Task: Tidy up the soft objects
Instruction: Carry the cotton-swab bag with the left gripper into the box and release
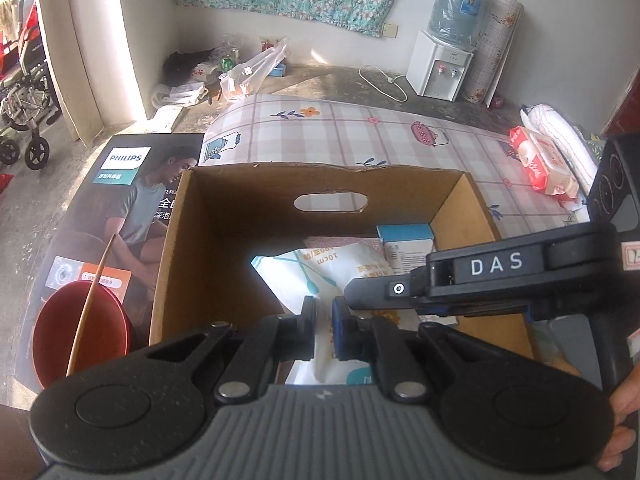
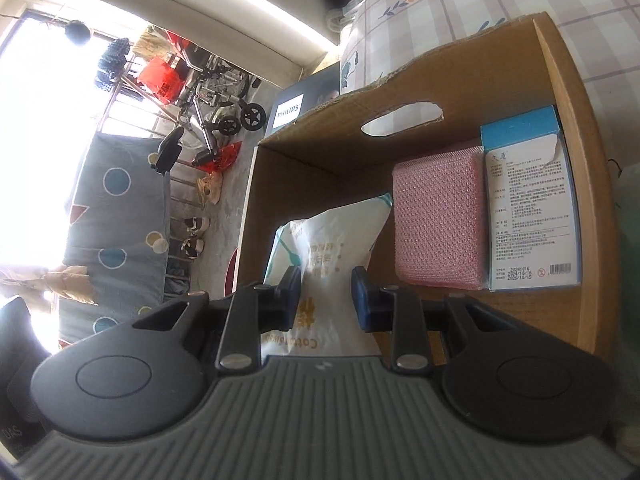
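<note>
Cardboard box [image 2: 460,80] open-topped, right gripper [image 2: 326,300] clamping white pack [image 2: 332,240] — left gripper [image 1: 323,328] clenched, empty.

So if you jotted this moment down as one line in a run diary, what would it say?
left gripper: shut, empty | right gripper: around white packet, grip unclear | cardboard box: holds packet, pink sponge, blue carton

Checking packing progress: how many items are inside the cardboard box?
3: white cotton-pad pack at the near left, pink scouring sponge in the middle, blue-white carton against the right wall. More may hide beneath.
</note>
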Tool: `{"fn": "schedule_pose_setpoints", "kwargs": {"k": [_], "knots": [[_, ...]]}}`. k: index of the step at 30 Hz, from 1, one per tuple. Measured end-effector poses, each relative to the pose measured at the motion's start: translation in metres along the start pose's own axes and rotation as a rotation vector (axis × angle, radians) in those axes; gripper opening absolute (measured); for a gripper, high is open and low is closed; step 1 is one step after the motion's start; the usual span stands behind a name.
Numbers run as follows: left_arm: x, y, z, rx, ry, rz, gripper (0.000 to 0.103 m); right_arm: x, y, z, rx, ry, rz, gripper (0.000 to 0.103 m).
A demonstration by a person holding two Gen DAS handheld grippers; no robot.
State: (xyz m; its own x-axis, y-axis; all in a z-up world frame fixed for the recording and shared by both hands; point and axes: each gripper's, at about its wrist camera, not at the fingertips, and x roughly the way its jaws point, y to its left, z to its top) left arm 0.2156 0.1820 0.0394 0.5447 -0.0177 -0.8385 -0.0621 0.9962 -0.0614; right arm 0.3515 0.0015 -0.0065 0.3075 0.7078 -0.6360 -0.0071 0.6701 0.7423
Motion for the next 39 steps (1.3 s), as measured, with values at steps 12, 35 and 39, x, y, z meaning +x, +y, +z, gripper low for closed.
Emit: {"fn": "schedule_pose_setpoints", "kwargs": {"k": [12,35,39], "knots": [[0.075,0.016,0.023,0.116,0.026,0.184,0.005,0.083,-0.031,0.045,0.132,0.006,0.001,0.029],[0.077,0.025,-0.033,0.03,0.298,-0.023,0.018,-0.064,-0.015,-0.017,-0.089,-0.09,0.095,0.044],[0.098,0.036,-0.034,-0.044,0.314,-0.01,0.018,-0.099,-0.026,-0.056,-0.154,-0.091,0.06,0.045]]}}
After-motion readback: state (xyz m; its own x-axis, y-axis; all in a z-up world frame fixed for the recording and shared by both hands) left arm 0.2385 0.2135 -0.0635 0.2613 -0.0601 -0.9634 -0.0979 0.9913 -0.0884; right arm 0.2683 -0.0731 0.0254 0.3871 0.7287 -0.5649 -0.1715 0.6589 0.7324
